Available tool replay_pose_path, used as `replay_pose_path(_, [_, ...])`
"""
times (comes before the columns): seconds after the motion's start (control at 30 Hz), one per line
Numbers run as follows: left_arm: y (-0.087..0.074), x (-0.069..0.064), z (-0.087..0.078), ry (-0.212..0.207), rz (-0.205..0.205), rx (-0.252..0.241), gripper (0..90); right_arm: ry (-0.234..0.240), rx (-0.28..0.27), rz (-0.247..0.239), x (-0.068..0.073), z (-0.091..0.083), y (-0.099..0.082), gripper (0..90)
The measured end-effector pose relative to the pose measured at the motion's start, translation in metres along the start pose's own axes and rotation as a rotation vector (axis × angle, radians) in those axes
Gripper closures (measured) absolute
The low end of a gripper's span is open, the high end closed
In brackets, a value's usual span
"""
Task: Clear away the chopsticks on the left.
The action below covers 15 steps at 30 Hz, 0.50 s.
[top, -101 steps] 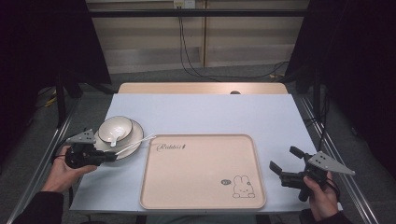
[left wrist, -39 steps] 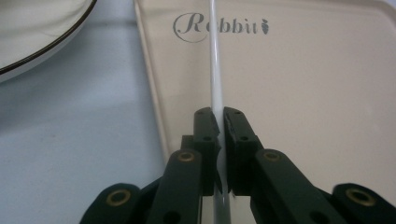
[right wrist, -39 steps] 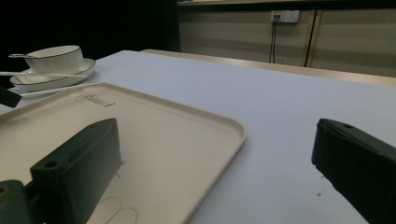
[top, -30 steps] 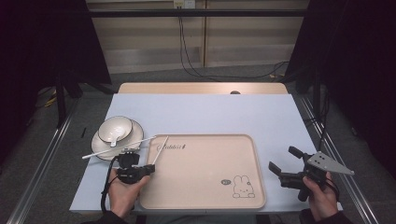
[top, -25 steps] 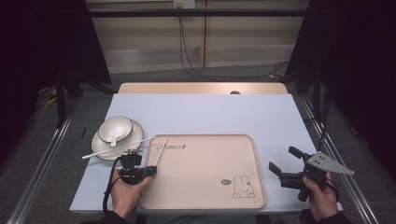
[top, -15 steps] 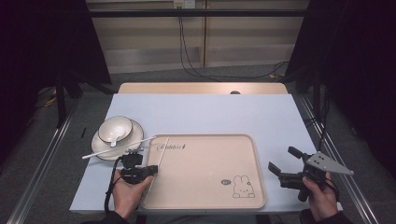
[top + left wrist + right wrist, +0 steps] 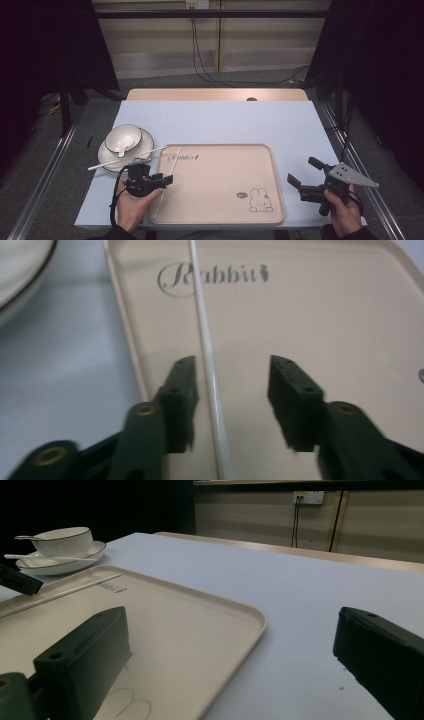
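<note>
Two black grippers sit nearest us at the bench's front edge. We see the left gripper (image 7: 167,179) held over the left rim of the tray, its jaws spread with a thin white chopstick (image 7: 210,375) lying loose between them, closer to the left jaw; whether it touches that jaw we cannot tell. The right gripper (image 7: 303,174) hovers off the tray's right side above the bare bench, jaws wide apart and gripping nothing, a grey three-cornered plate on top.

Between them lies the tray (image 7: 260,155), a beige rounded rectangle with a raised lip and a smooth matte face, printed with "Rabbit" script at its upper left and a small rabbit drawing at its lower right. Just left of it stands a white glossy bowl (image 7: 123,138) with a dark rim, on a matching saucer (image 7: 148,141); a white spoon (image 7: 120,148) rests in the bowl, and a second white chopstick (image 7: 100,164) lies across the saucer.

The bench (image 7: 225,120) is covered pale blue, with a wooden strip at its far edge. Beyond it we see dark curtains, pale wall panels, and cables hanging from a socket.
</note>
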<state>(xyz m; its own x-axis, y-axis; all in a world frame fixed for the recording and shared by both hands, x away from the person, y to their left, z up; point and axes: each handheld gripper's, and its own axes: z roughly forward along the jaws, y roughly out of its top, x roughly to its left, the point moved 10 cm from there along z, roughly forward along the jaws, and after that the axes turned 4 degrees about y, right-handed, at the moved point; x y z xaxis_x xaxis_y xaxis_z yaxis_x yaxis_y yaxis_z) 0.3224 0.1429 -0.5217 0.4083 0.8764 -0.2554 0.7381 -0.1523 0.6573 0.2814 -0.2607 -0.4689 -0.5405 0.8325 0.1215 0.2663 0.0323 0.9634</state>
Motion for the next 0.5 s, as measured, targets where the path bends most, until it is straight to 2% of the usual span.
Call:
replay_pose_path(0.07, [0.000,0.004,-0.004,-0.006,-0.017,-0.008,36.4,0.001,0.001,-0.002,0.000,0.000,0.000,1.4])
replay_pose_path(0.1, [0.000,0.005,-0.006,-0.015,-0.008,-0.021,31.4,0.002,0.001,-0.001,0.000,0.000,0.000,1.4])
replay_pose_path(0.17, [0.001,0.006,-0.010,-0.008,0.040,-0.050,28.5,0.003,0.003,0.001,0.000,0.000,0.000,1.4])
replay_pose_path(0.2, [0.001,0.006,-0.013,-0.020,0.065,-0.056,25.5,0.003,0.002,0.000,0.000,0.000,0.000,1.4])
replay_pose_path(0.23, [0.001,0.006,-0.015,-0.037,0.091,-0.055,23.1,0.003,0.000,0.001,0.000,0.000,0.000,1.4])
replay_pose_path(0.3, [0.002,0.005,-0.018,-0.087,0.102,-0.068,16.9,0.001,-0.001,-0.001,0.000,0.000,0.000,1.4])
replay_pose_path(0.4, [0.005,0.013,-0.026,-0.070,0.118,-0.094,9.7,0.001,0.001,0.000,0.000,0.000,0.000,1.4])
replay_pose_path(0.5, [0.008,0.020,-0.036,-0.062,0.154,-0.126,8.7,-0.001,0.000,-0.001,0.000,0.000,0.000,1.4])
